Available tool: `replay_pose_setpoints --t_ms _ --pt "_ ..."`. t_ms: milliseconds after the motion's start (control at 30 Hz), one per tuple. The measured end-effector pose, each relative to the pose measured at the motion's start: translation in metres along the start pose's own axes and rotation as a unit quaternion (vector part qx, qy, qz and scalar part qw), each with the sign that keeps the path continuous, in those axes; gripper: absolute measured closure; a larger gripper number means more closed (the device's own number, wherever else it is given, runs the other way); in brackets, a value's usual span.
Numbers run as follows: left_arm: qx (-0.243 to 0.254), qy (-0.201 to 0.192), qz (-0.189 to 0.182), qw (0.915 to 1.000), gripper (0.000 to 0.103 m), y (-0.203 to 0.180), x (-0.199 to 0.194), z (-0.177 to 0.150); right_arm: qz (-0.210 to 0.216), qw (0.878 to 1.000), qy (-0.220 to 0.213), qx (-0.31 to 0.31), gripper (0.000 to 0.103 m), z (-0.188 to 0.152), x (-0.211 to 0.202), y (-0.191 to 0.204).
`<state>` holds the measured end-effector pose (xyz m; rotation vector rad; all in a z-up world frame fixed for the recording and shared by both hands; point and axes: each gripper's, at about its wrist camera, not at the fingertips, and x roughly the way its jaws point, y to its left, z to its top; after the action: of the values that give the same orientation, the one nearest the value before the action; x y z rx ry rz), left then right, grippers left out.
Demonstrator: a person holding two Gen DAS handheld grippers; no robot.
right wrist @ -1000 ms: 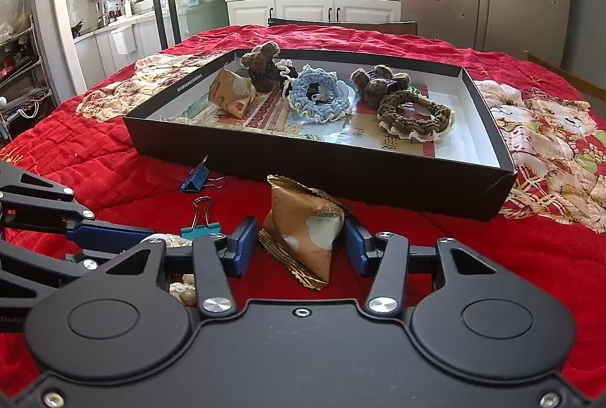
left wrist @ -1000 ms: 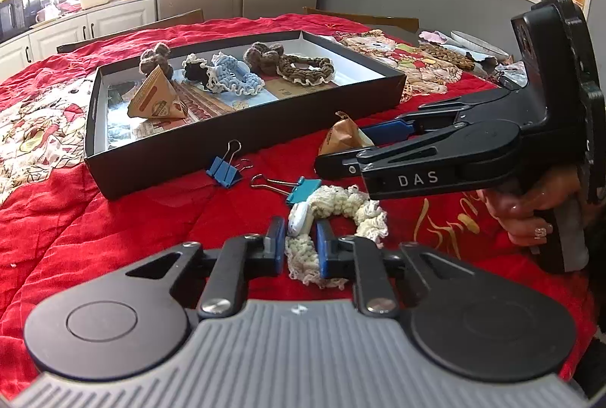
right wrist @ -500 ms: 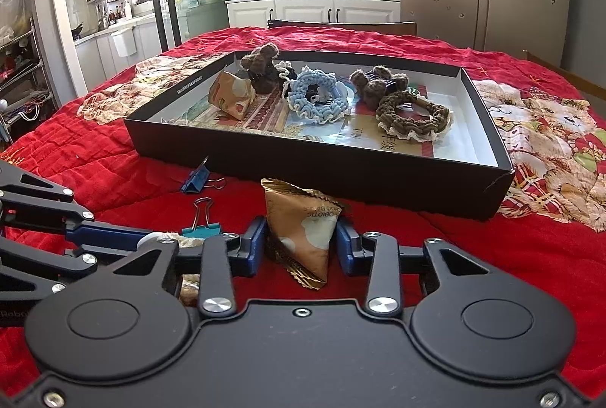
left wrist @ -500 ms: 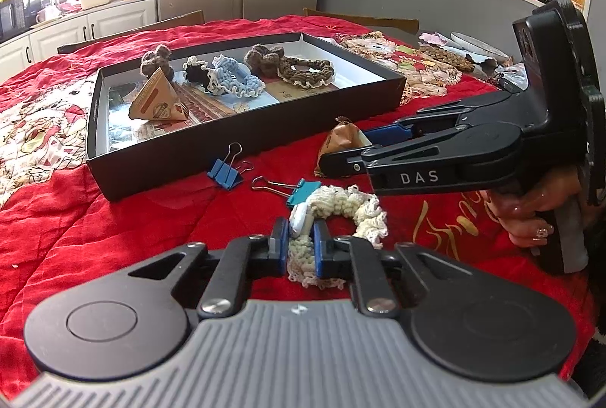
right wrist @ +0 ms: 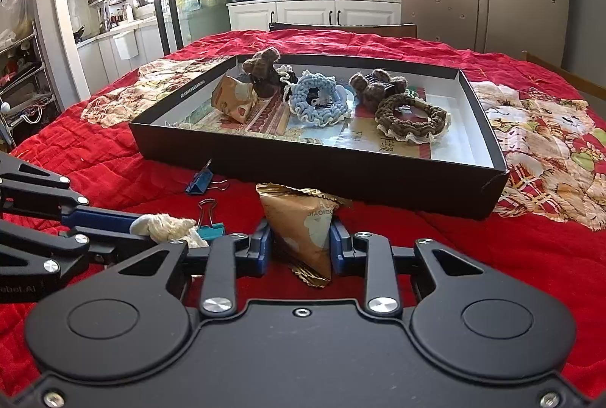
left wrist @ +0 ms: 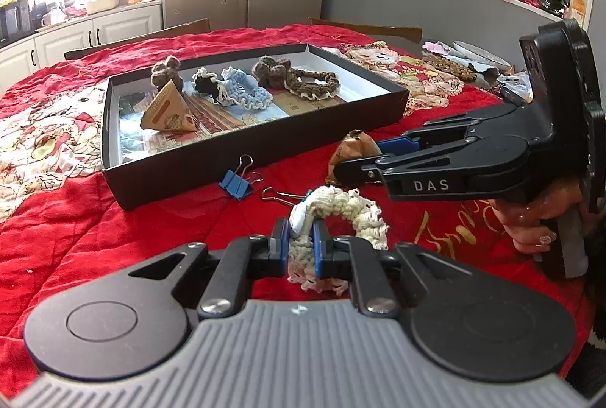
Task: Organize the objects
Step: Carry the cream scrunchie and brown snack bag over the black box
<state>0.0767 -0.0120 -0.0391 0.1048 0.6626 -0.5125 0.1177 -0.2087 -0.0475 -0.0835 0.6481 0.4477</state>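
Right wrist: right gripper (right wrist: pixel 301 251) tilted down, closing on snack packet (right wrist: pixel 305 230).

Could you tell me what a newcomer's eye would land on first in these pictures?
Probably the bright red quilt over the table, with the black tray of crocheted scrunchies on it. Nearer, the left gripper pinches a cream scrunchie, and the right gripper's jaws are closing on a brown snack packet.

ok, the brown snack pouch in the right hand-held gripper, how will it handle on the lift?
Brown snack pouch is probably light and puffy. The right hand-held gripper is closing on its sides, and the foil may crumple or slip. It stands on a narrow crimped edge, so it likely tips if nudged.
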Motion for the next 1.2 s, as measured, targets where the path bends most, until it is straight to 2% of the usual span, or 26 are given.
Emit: replay_pose_setpoints --t_ms 667,1200 --pt "-0.001 -0.022 0.009 0.9997 0.088 0.005 -0.011 0.010 0.015 1.000 -0.024 -0.008 0.074 0.006 -0.033 0.002" --pt "0.012 -0.066 0.026 0.9974 0.088 0.007 -0.020 0.042 0.006 0.997 -0.078 -0.010 0.074 0.035 -0.067 -0.008"
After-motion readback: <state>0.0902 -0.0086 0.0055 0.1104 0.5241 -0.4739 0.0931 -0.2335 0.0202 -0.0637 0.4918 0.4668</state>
